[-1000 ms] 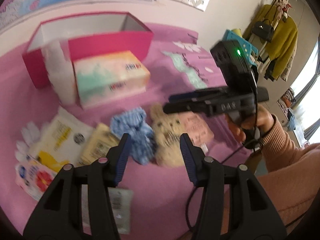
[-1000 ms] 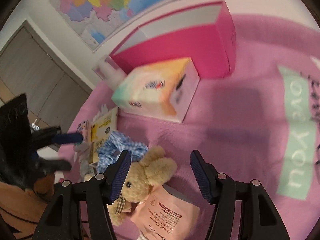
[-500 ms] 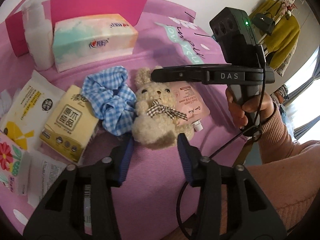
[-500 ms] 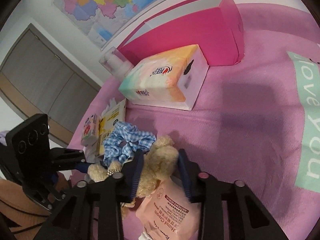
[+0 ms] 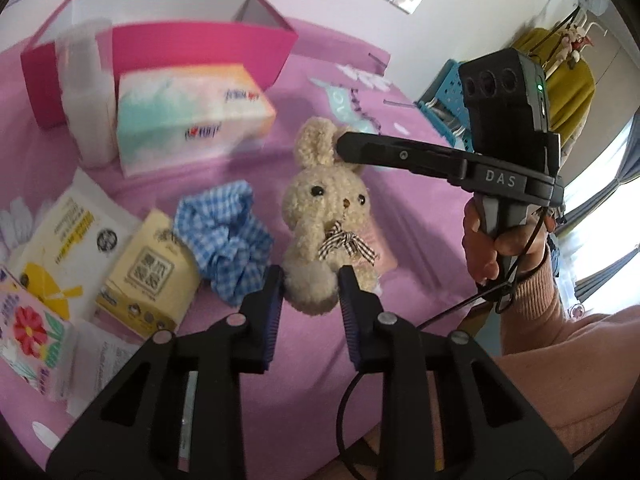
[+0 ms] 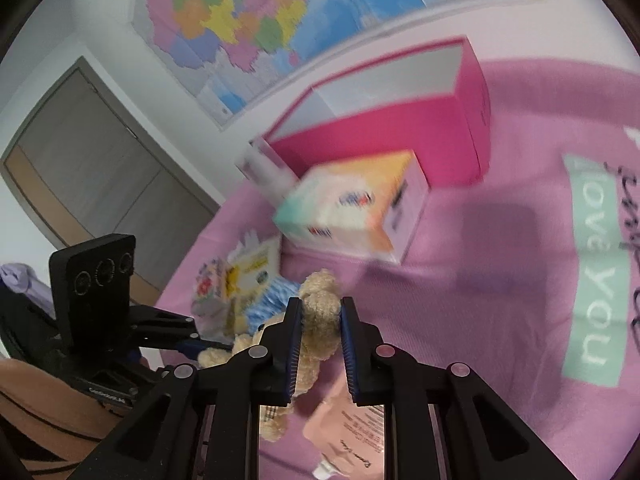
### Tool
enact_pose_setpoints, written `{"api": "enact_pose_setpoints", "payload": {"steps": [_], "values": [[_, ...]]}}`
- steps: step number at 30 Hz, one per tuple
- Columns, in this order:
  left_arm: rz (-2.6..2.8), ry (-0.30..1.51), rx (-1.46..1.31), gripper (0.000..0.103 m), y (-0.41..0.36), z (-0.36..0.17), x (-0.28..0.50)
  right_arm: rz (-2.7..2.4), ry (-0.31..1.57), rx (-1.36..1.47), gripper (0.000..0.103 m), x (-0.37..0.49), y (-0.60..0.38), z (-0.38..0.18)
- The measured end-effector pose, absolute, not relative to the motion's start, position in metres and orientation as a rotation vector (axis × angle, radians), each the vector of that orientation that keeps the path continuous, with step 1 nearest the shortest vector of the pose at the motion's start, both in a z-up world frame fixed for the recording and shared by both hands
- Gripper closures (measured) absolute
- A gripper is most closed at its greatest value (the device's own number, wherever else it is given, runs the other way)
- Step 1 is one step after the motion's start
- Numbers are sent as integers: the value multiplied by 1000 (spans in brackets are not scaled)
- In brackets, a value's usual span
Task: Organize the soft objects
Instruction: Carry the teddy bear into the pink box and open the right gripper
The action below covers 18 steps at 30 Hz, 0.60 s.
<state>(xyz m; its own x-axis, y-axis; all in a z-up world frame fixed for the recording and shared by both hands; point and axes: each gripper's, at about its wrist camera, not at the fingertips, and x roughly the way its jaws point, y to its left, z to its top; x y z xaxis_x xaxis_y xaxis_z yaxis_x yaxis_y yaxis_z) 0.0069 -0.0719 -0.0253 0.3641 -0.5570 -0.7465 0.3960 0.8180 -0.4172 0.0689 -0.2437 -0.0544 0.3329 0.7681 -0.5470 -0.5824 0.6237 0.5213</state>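
- Pink cloth [image 5: 360, 128] covers the surface beneath everything.
- Open pink box [image 5: 200, 44] stands at the back, with a tissue box [image 5: 188, 120] just in front of it.
- Right gripper [image 6: 320, 320] is clamped on the head of the plush rabbit [image 5: 328, 216], holding it upright.
- Left gripper [image 5: 310, 284] has its fingers apart, flanking the rabbit's lower body.
- Blue checked scrunchie [image 5: 228, 236] lies just beside the rabbit, next to paper packets [image 5: 148, 268].
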Motion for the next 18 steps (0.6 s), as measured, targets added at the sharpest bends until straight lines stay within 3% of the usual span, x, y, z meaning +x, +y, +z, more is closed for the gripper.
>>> {"api": "enact_pose_setpoints", "payload": {"steps": [9, 18], "values": [[-595, 908, -158, 73, -71, 20, 34, 909, 702, 209, 85, 78, -241, 1], [-537, 848, -122, 73, -66, 47, 83, 907, 597, 174, 92, 112, -226, 42]]}}
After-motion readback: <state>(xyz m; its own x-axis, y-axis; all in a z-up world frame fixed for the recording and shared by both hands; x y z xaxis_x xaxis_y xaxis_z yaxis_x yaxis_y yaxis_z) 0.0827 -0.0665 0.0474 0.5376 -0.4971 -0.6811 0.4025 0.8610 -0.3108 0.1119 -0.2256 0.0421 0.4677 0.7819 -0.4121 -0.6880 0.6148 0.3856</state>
